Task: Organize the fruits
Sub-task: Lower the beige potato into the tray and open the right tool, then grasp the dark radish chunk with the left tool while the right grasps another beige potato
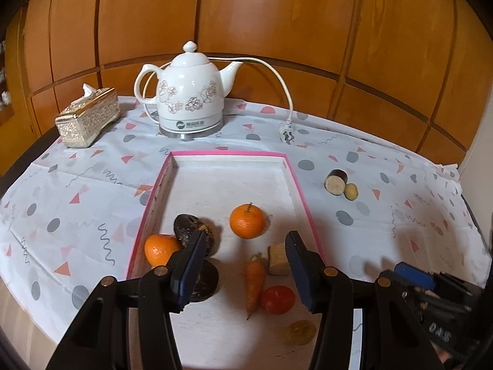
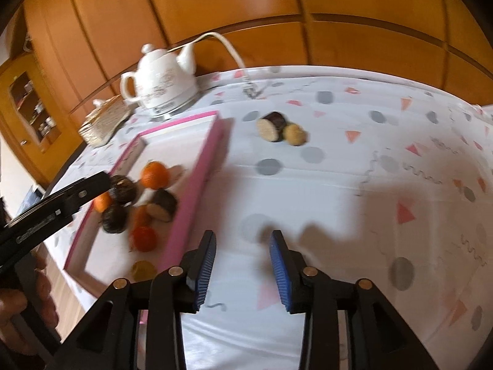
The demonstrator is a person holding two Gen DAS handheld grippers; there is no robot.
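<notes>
A: Where's the fruit?
B: Two round oranges [image 1: 247, 221] lie inside the shallow pink-rimmed white tray [image 1: 303, 191]; a cut dark aubergine piece [image 1: 336, 182] sits outside its right rim.
A: Grippers?
B: Left gripper [image 1: 246, 273] over the tray, right gripper [image 2: 243, 273] beside it, both parted, empty.

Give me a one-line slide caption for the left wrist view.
Left gripper hovers open over a pink-rimmed tray holding oranges, a carrot and a tomato.
</notes>
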